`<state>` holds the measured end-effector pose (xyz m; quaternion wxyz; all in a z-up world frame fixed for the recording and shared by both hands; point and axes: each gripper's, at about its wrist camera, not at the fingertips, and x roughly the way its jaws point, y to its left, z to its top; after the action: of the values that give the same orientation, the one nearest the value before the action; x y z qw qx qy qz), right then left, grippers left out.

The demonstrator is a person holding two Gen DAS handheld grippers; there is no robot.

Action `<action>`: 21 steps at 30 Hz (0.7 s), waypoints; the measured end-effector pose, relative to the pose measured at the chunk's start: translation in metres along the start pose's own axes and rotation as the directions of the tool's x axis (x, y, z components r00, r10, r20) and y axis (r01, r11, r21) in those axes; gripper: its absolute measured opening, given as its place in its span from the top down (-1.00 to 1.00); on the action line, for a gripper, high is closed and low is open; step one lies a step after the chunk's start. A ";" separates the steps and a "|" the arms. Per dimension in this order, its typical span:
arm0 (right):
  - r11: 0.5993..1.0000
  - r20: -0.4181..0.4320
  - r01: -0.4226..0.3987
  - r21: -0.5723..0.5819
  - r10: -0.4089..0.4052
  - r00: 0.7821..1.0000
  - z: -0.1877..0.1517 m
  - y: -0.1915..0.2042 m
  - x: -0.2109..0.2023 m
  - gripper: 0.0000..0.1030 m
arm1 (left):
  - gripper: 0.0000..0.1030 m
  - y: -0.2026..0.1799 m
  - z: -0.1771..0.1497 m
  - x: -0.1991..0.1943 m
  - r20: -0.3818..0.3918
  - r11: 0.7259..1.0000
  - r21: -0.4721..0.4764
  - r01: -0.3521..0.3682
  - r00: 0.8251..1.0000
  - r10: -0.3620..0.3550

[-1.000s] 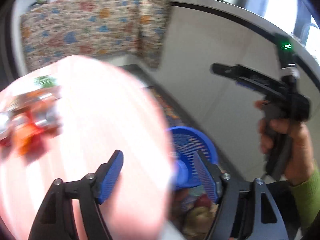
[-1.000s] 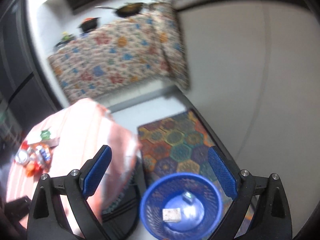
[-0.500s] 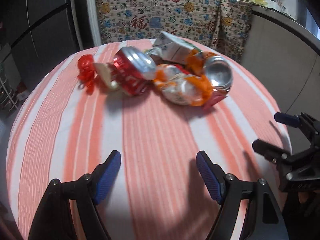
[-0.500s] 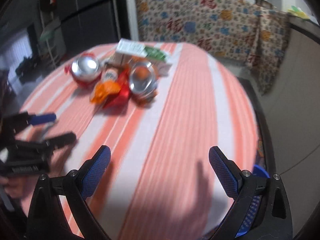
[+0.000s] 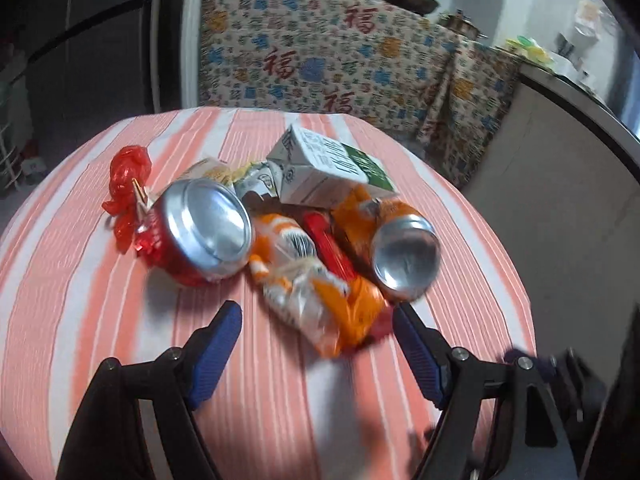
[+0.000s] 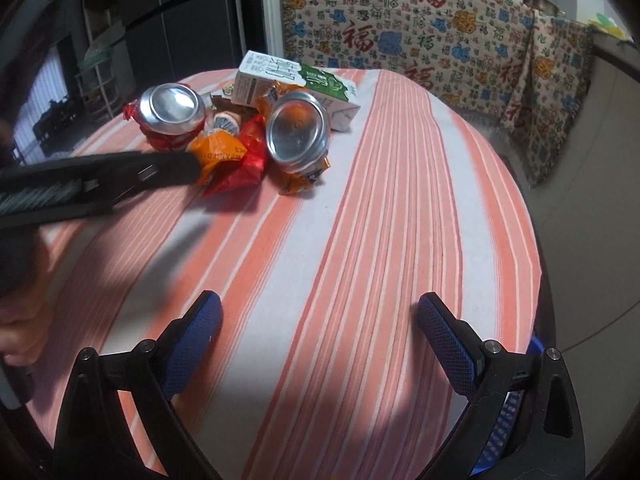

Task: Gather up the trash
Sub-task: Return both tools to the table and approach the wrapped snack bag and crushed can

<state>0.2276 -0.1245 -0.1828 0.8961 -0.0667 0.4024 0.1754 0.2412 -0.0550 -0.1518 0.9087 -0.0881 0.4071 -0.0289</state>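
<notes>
A pile of trash lies on the round striped table (image 5: 100,320): a red can (image 5: 200,228), an orange can (image 5: 404,256), a white and green milk carton (image 5: 332,172), an orange snack wrapper (image 5: 320,300) and a red plastic scrap (image 5: 128,184). My left gripper (image 5: 316,344) is open and empty, its fingertips on either side of the near end of the orange wrapper. My right gripper (image 6: 320,336) is open and empty over bare cloth, well short of the pile (image 6: 248,128). In the right wrist view the left gripper (image 6: 100,180) reaches in beside the wrapper (image 6: 224,152).
A blue basket (image 6: 508,420) shows partly below the table's right edge. A patterned cloth (image 6: 432,40) covers a counter behind the table. A dark fridge (image 6: 180,12) stands at the back left. A grey wall (image 5: 560,200) is on the right.
Both grippers swung from the blue basket on the floor to the table. The left gripper has moved forward and now brackets the orange wrapper. The right one hangs back.
</notes>
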 end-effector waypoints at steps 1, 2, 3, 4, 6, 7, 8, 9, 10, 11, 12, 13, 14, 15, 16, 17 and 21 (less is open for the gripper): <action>1.000 0.007 -0.003 -0.003 0.003 1.000 0.001 0.000 -0.001 -0.92 | -0.54 0.003 0.003 0.007 -0.014 0.999 -0.034 -0.006 1.000 0.006; 1.000 0.012 -0.005 -0.004 0.005 1.000 0.001 0.000 -0.003 -0.92 | -0.54 0.007 0.003 0.013 -0.025 0.998 -0.065 -0.006 1.000 0.004; 1.000 0.016 -0.007 -0.003 0.007 1.000 0.001 0.000 -0.003 -0.92 | -0.53 0.013 0.003 0.017 -0.026 0.996 -0.093 0.001 1.000 -0.004; 1.000 0.019 -0.007 -0.002 0.007 1.000 0.001 -0.001 -0.004 -0.92 | -0.47 0.018 0.002 0.017 -0.015 0.992 -0.125 0.018 1.000 -0.020; 1.000 0.024 -0.005 0.000 0.005 1.000 0.002 -0.003 -0.006 -0.92 | 0.16 0.028 0.000 0.012 0.006 0.988 -0.147 0.047 0.999 -0.047; 1.000 0.025 -0.005 0.000 0.005 1.000 0.001 -0.004 -0.006 -0.92 | 0.17 0.032 -0.001 0.011 0.004 0.989 -0.143 0.045 0.999 -0.044; 1.000 0.026 -0.005 -0.001 0.005 1.000 0.000 -0.005 -0.008 -0.92 | 0.22 0.035 -0.003 0.007 0.010 0.989 -0.137 0.049 0.999 -0.048; 1.000 0.026 -0.004 0.000 0.004 1.000 0.000 -0.006 -0.008 -0.92 | 0.23 0.039 -0.006 0.003 0.012 0.992 -0.121 0.045 0.999 -0.044; 1.000 0.025 -0.004 0.001 0.004 1.000 0.000 -0.008 -0.007 -0.92 | 0.24 0.042 -0.008 0.000 0.012 0.993 -0.108 0.042 0.999 -0.041; 1.000 0.023 -0.003 0.004 0.003 1.000 0.000 -0.009 -0.007 -0.92 | 0.24 0.048 -0.011 -0.005 0.006 0.994 -0.099 0.045 0.999 -0.045; 1.000 0.021 -0.003 0.012 0.003 1.000 0.000 -0.011 -0.007 -0.92 | 0.24 0.052 -0.013 -0.009 0.001 0.994 -0.094 0.048 0.999 -0.048; 1.000 0.021 -0.005 0.019 0.005 1.000 0.002 -0.013 -0.007 -0.92 | 0.24 0.058 -0.016 -0.014 -0.005 0.995 -0.087 0.047 0.999 -0.048; 1.000 0.023 -0.009 0.028 0.009 1.000 0.002 -0.014 -0.008 -0.92 | 0.24 0.064 -0.021 -0.021 -0.011 0.996 -0.073 0.043 0.999 -0.044; 0.999 0.026 -0.014 0.034 0.013 1.000 0.003 -0.015 -0.009 -0.92 | 0.24 0.069 -0.027 -0.030 -0.016 0.998 -0.048 0.034 0.999 -0.035; 0.999 0.029 -0.018 0.038 0.017 0.999 0.004 -0.016 -0.010 -0.92 | 0.23 0.073 -0.032 -0.036 -0.018 0.999 -0.027 0.029 0.999 -0.030; 0.999 0.032 -0.019 0.038 0.018 0.999 0.004 -0.016 -0.011 -0.92 | 0.21 0.075 -0.037 -0.042 -0.024 1.000 -0.004 0.025 0.999 -0.025; 0.999 0.044 -0.023 0.041 0.021 0.999 0.011 -0.017 -0.012 -0.92 | -0.15 0.078 -0.055 -0.052 -0.069 0.997 0.082 0.010 0.998 -0.005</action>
<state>0.2340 -0.1408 -0.1674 0.9039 -0.0400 0.3869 0.1782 0.1643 0.0205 -0.1635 0.8968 -0.0510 0.4364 -0.0520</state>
